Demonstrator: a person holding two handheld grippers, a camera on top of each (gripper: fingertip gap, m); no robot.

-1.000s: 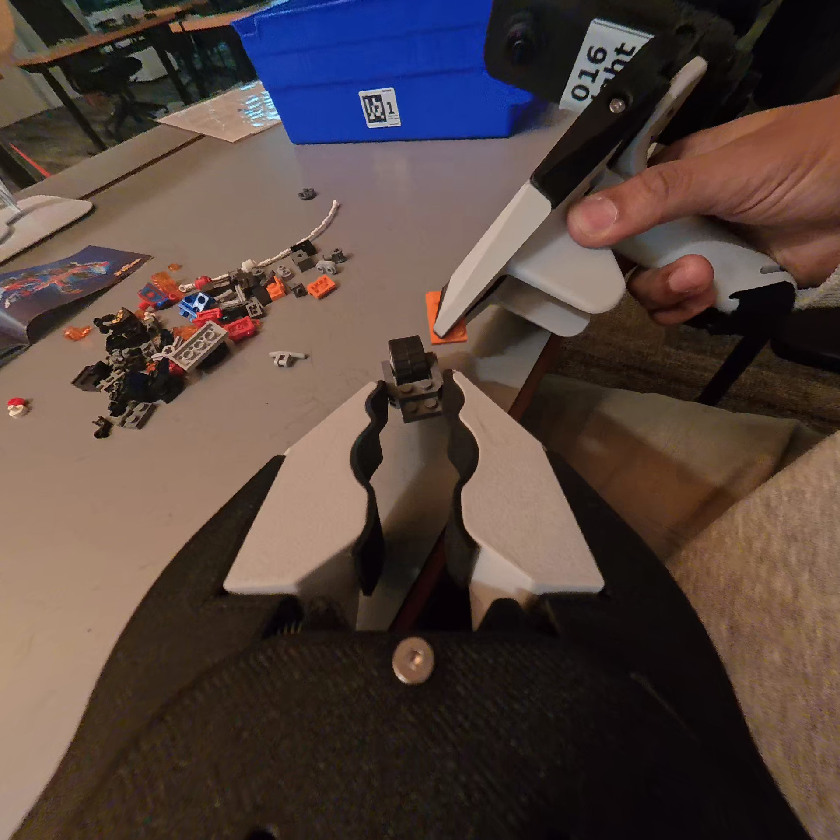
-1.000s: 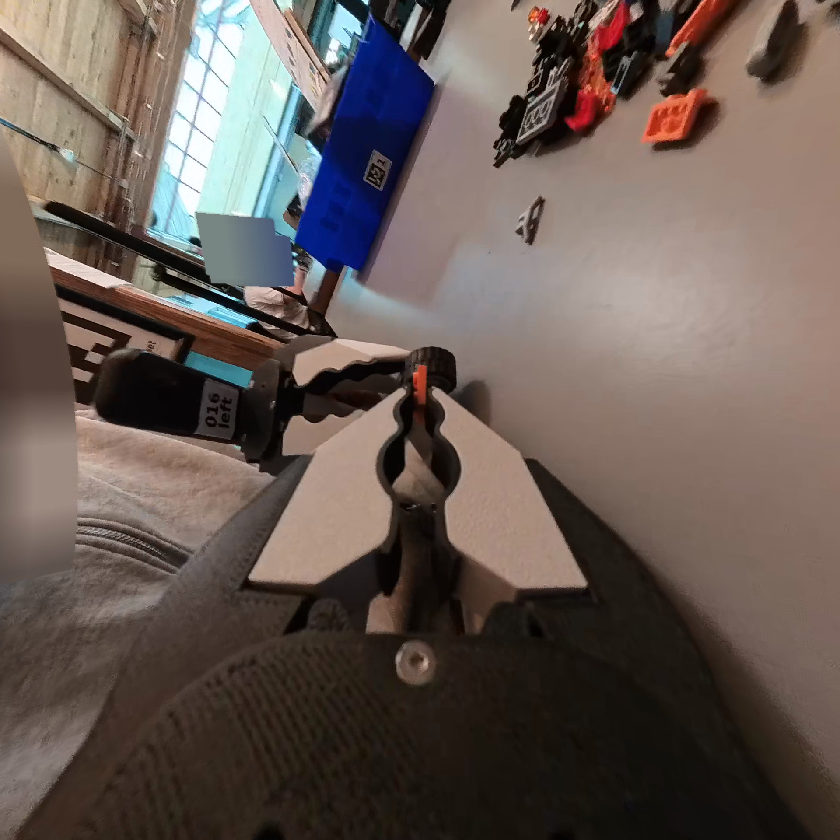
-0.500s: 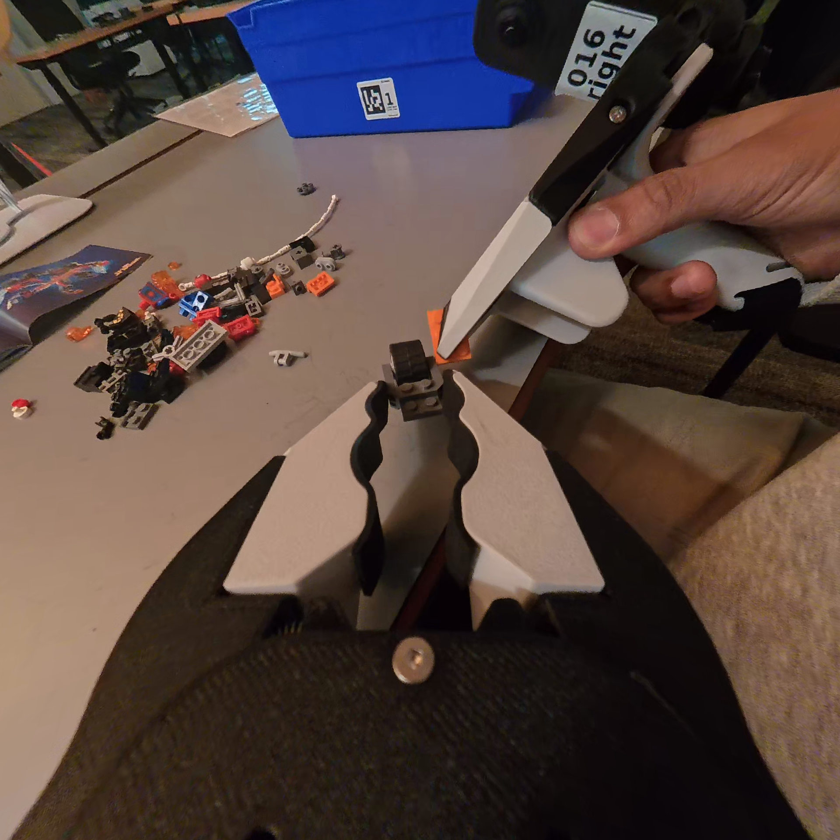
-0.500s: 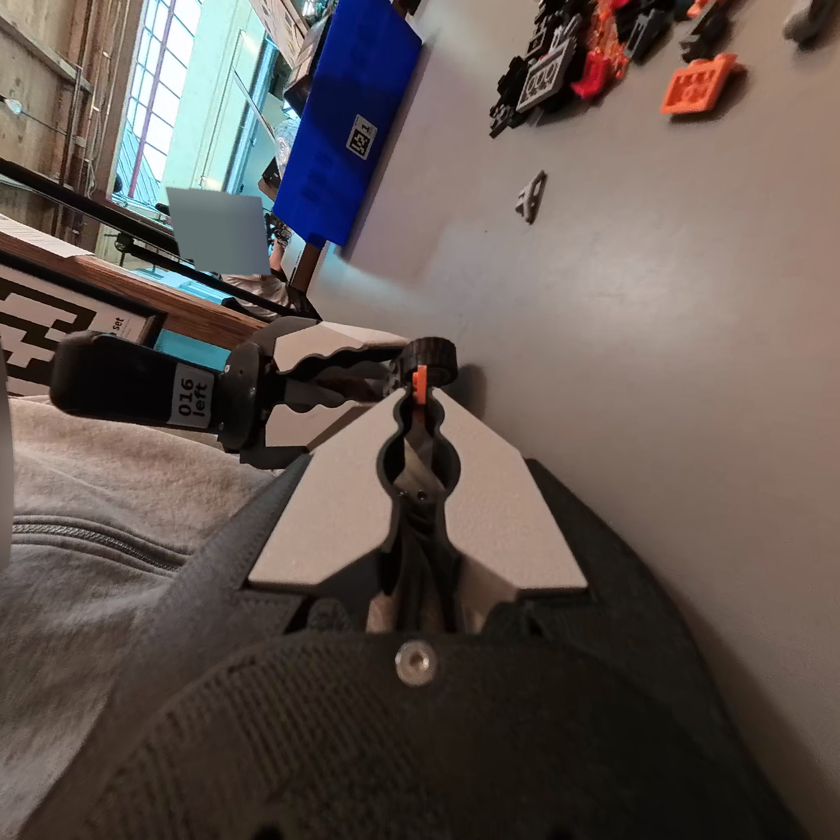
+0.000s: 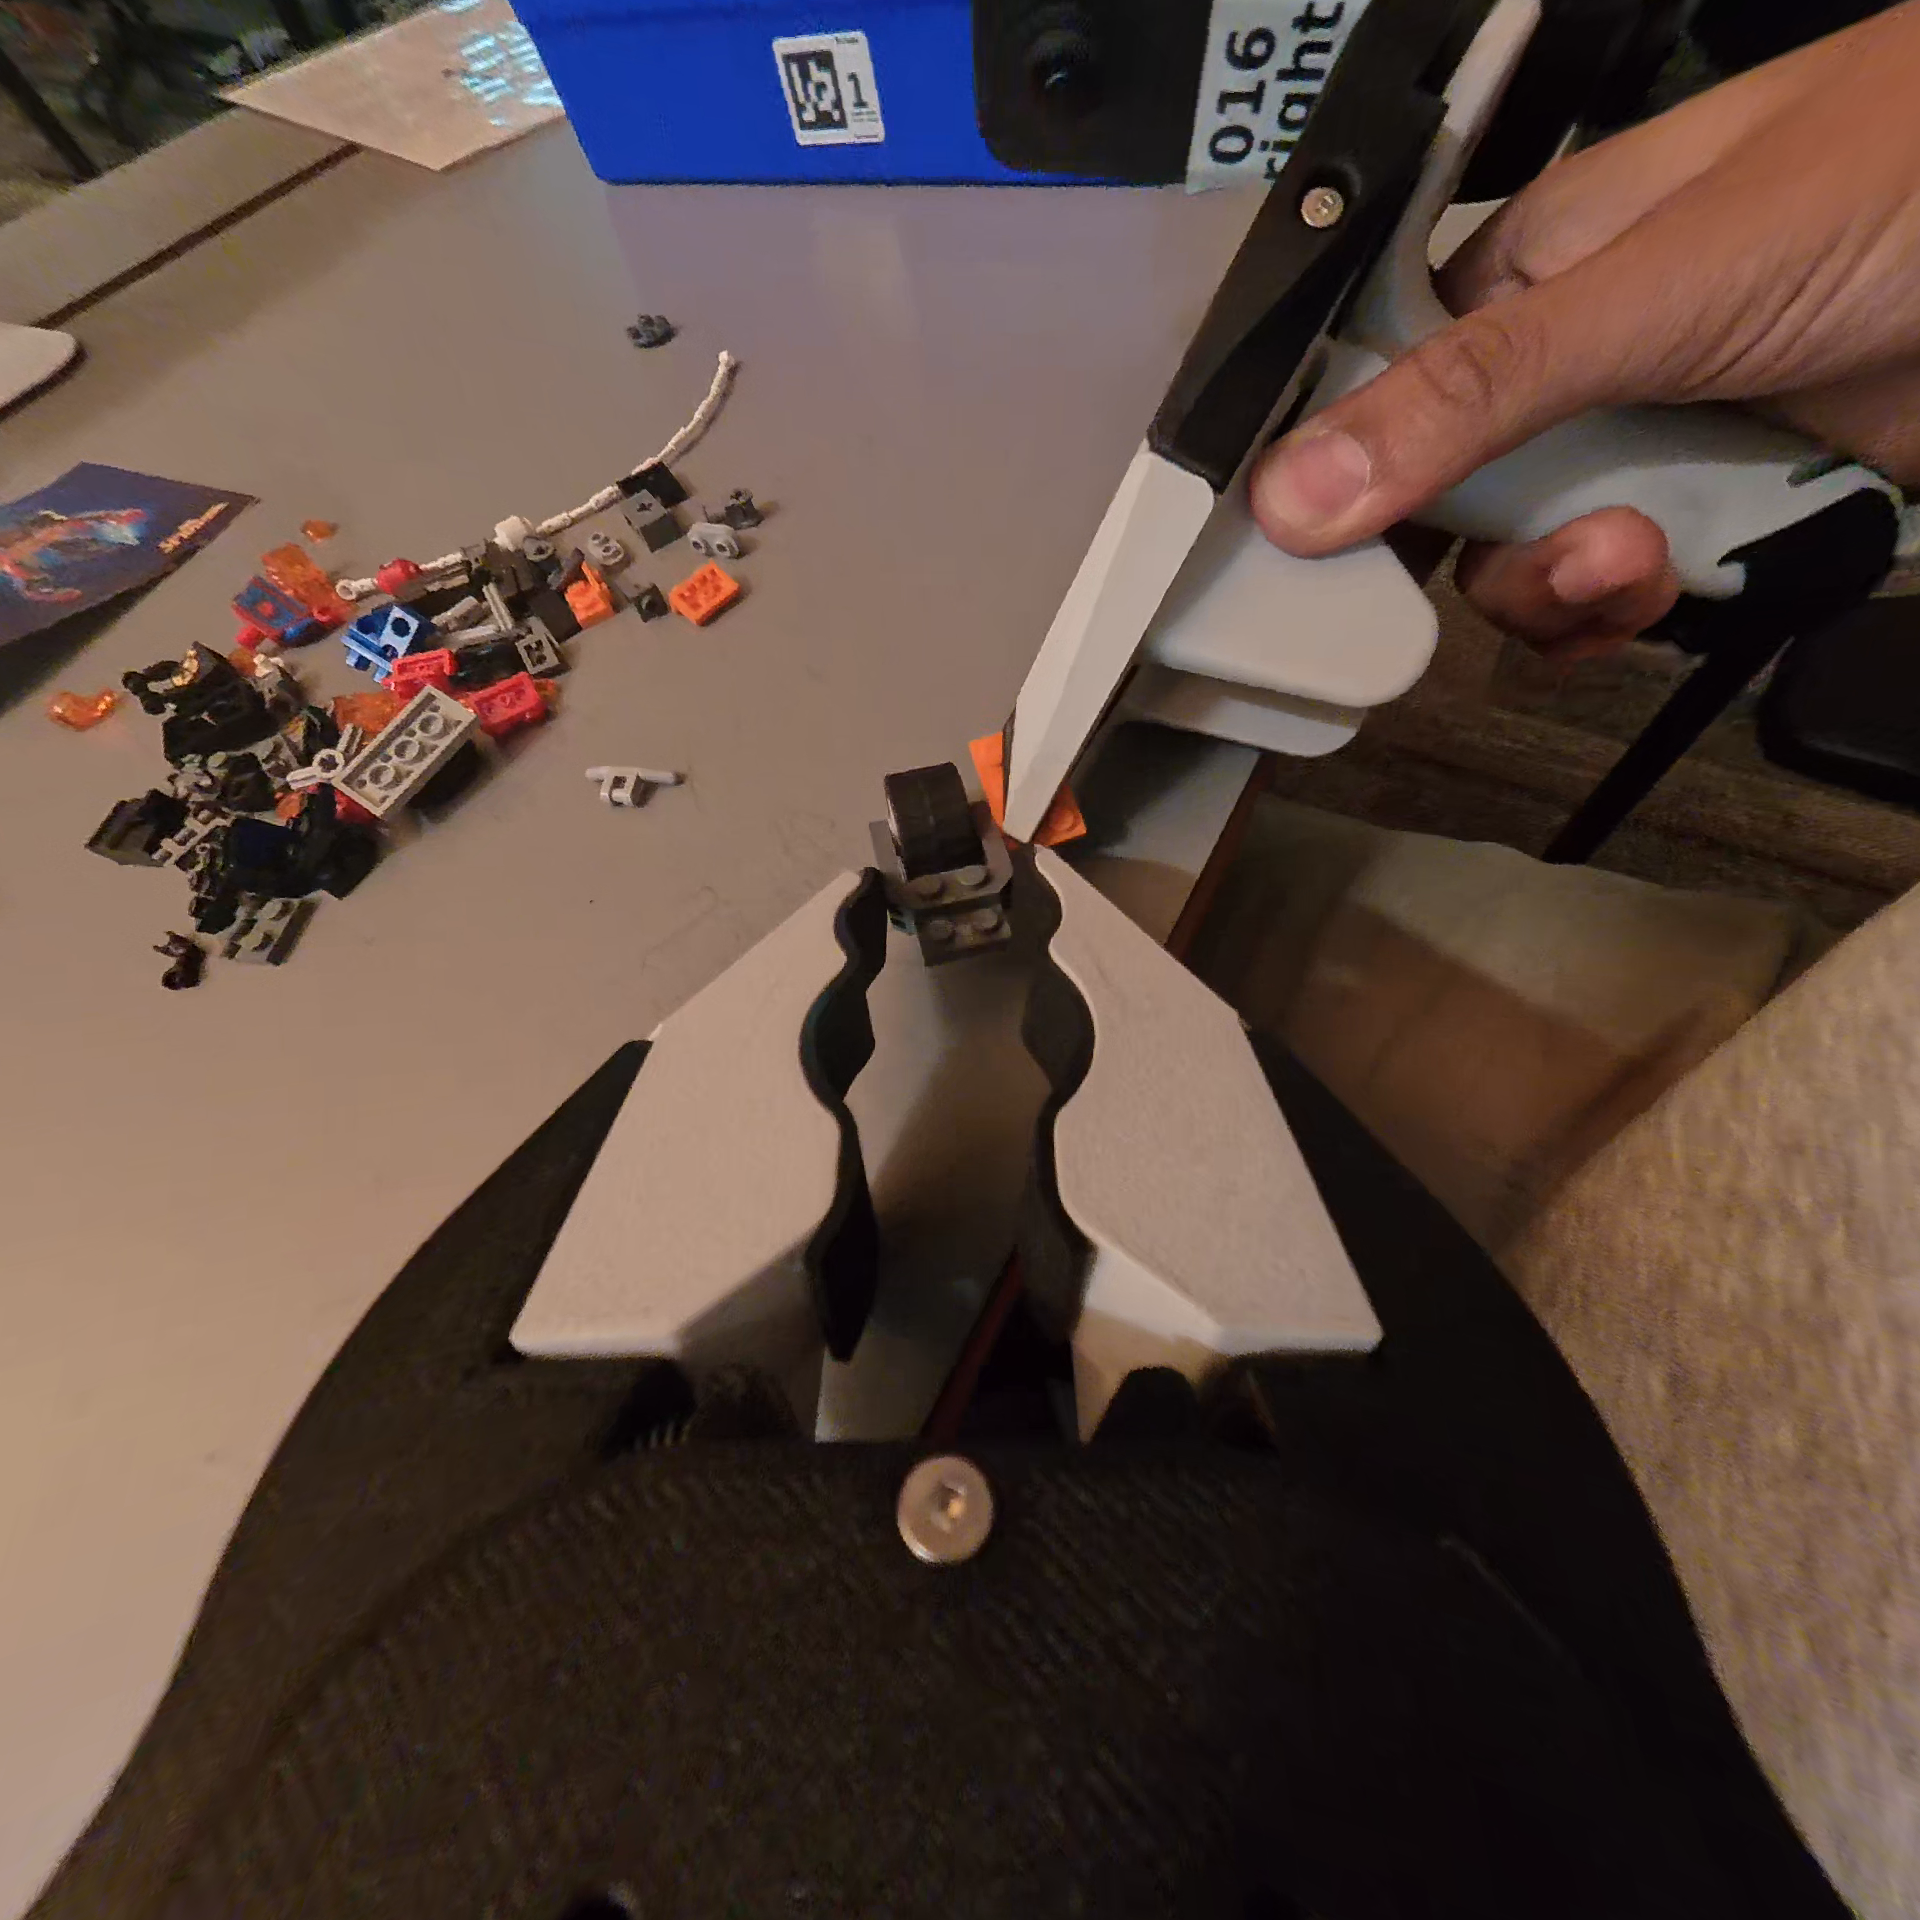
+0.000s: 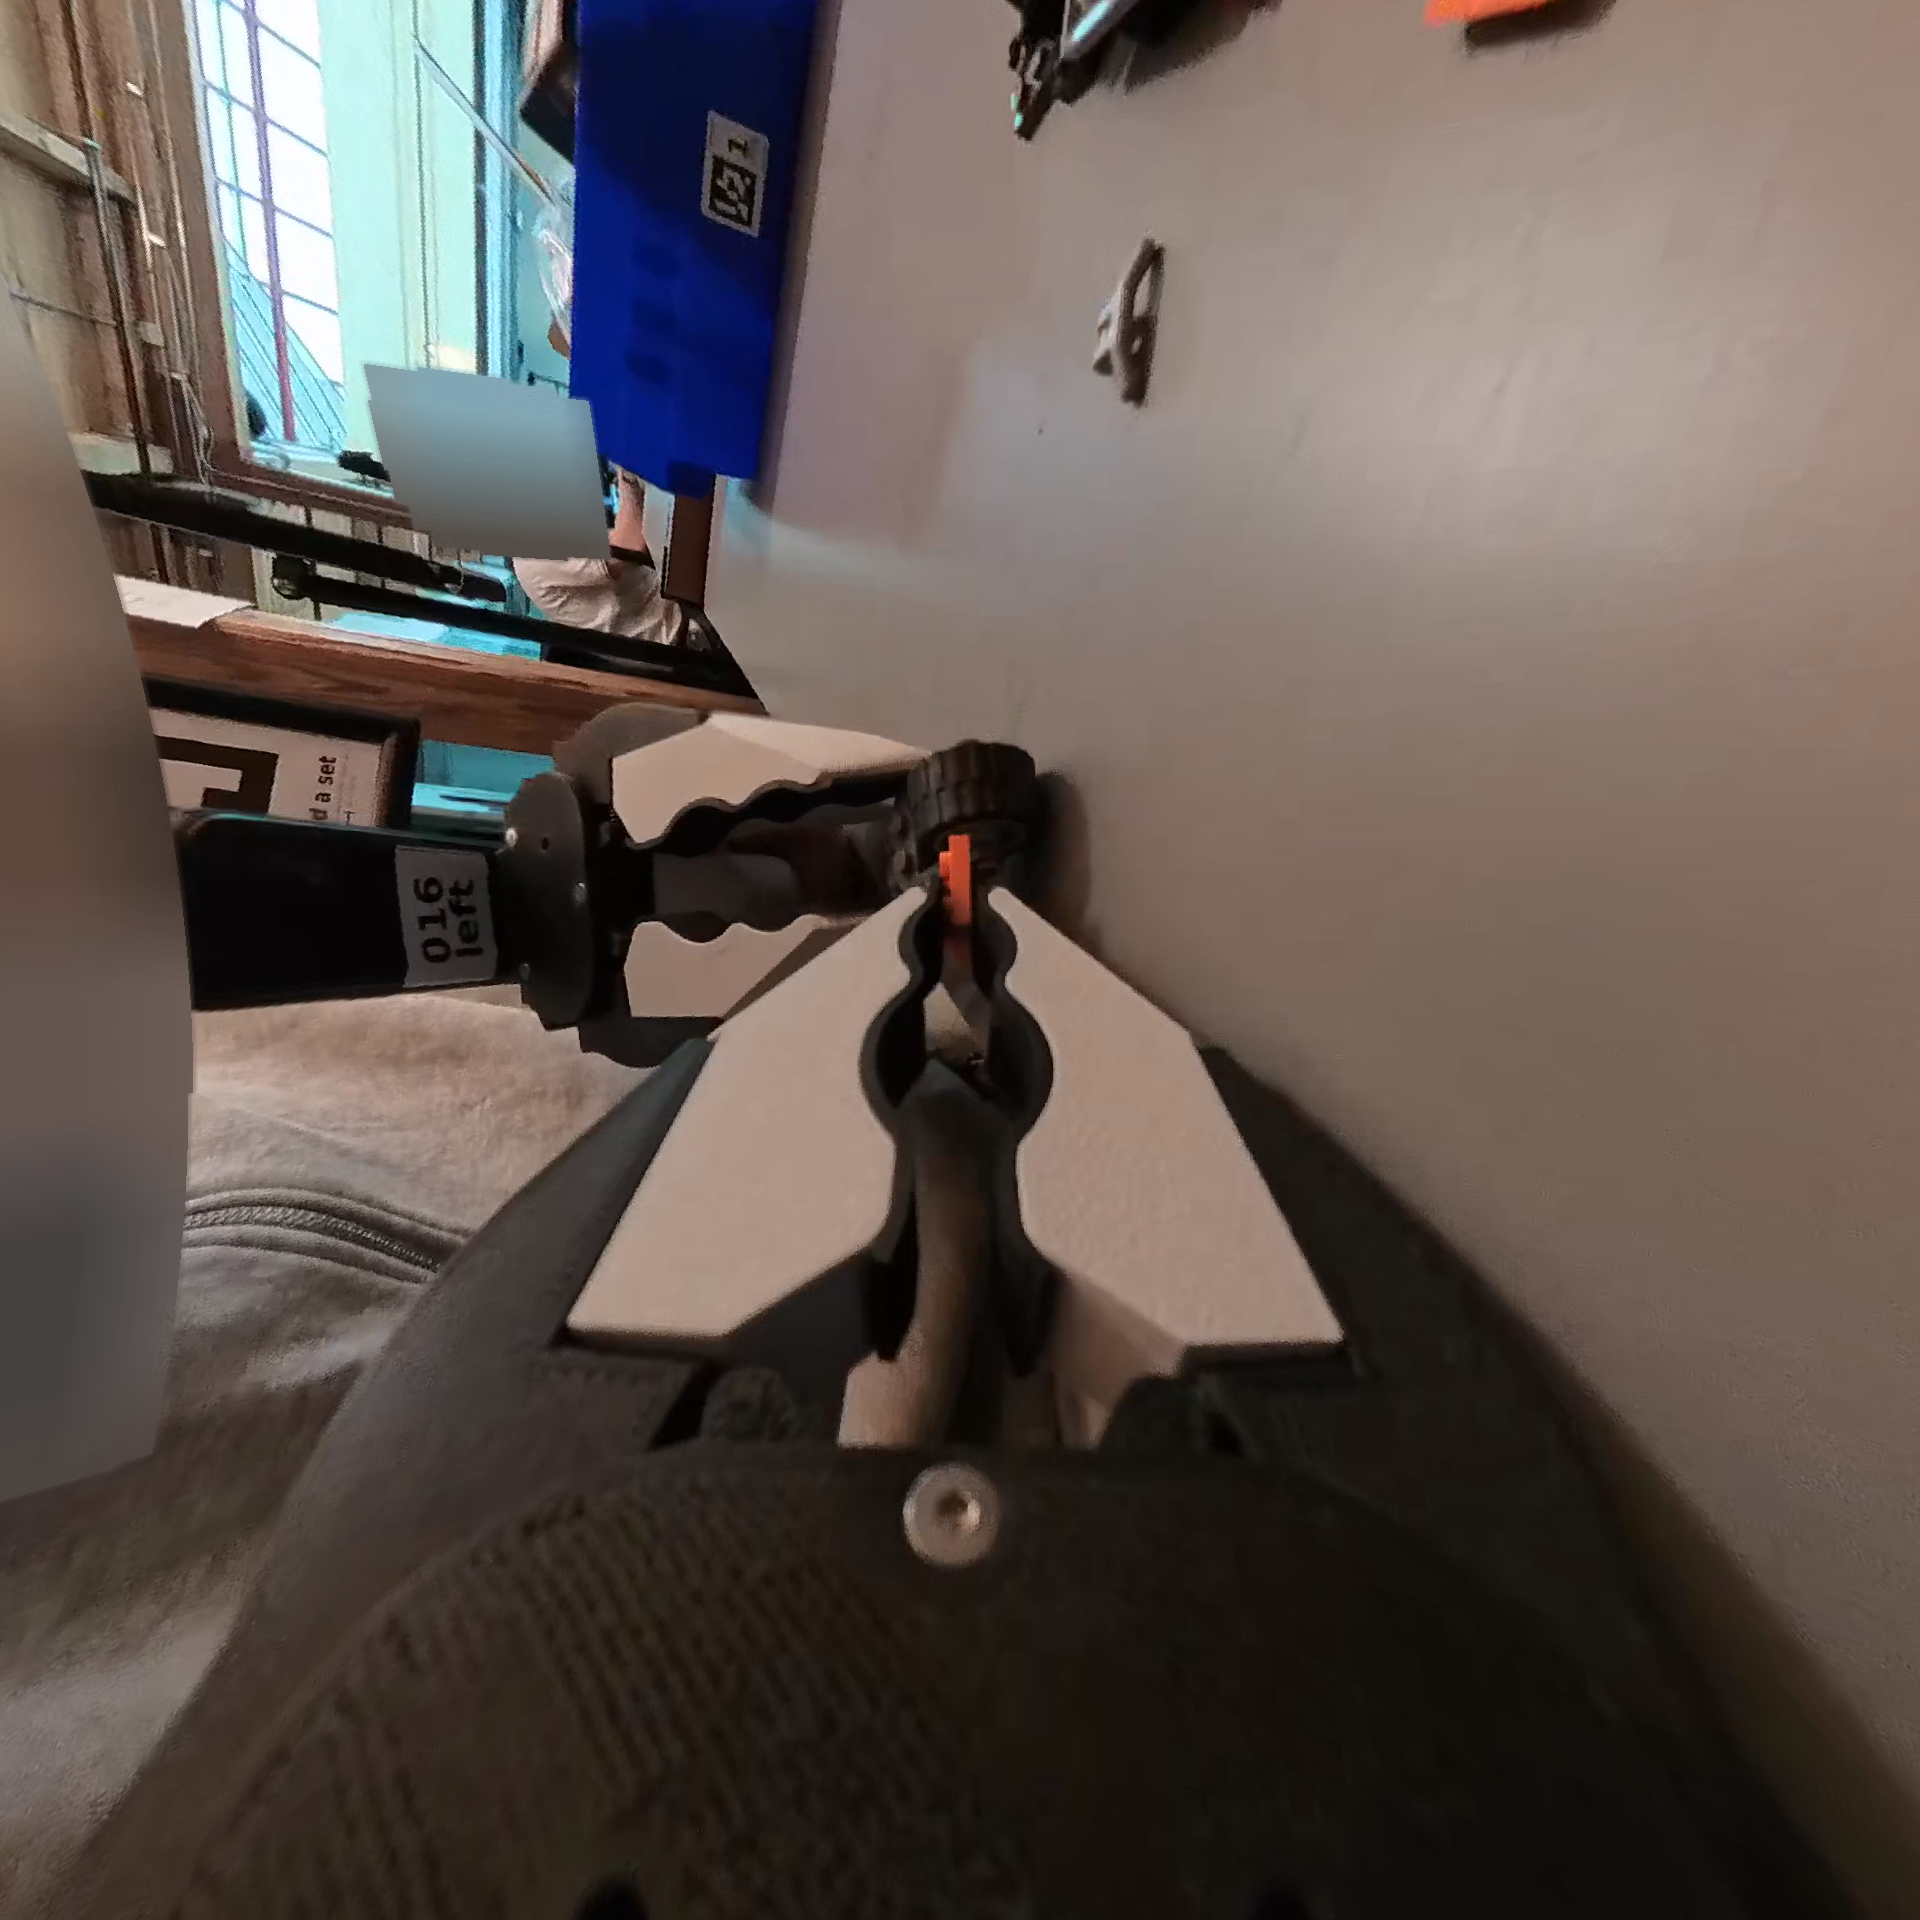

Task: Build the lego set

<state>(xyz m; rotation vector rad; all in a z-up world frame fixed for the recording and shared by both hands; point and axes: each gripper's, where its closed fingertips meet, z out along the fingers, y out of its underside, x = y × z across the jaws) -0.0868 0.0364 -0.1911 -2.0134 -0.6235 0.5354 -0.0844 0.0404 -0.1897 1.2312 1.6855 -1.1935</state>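
My left gripper point(image 5: 948, 902) is shut on a small grey brick assembly point(image 5: 958, 902) with a black wheel point(image 5: 930, 816) at its far end, held at the table's near edge. My right gripper point(image 6: 954, 902) is shut on a thin orange plate point(image 6: 956, 883), held edge-on. In the left wrist view the right gripper point(image 5: 1023, 831) comes in from the upper right, held by a hand point(image 5: 1621, 343), and the orange plate point(image 5: 992, 774) sits right against the wheel's right side. In the right wrist view the left gripper point(image 6: 883, 831) and the wheel point(image 6: 971, 795) lie just beyond the plate.
A pile of loose bricks point(image 5: 395, 665) in black, red, orange, blue and grey lies on the grey table point(image 5: 312, 1091) to the left. A small grey piece point(image 5: 629, 781) lies alone nearer. A blue bin point(image 5: 769, 83) stands at the back. A booklet point(image 5: 94, 535) lies far left. Less than 4 cm separates the two grippers' tips. About 7 centimetres separates my left fingertips from the small grey piece point(image 5: 629, 781).
The right gripper has brought the orange plate down and left, from a gap away to right beside the wheel. The left gripper has held its assembly nearly still.
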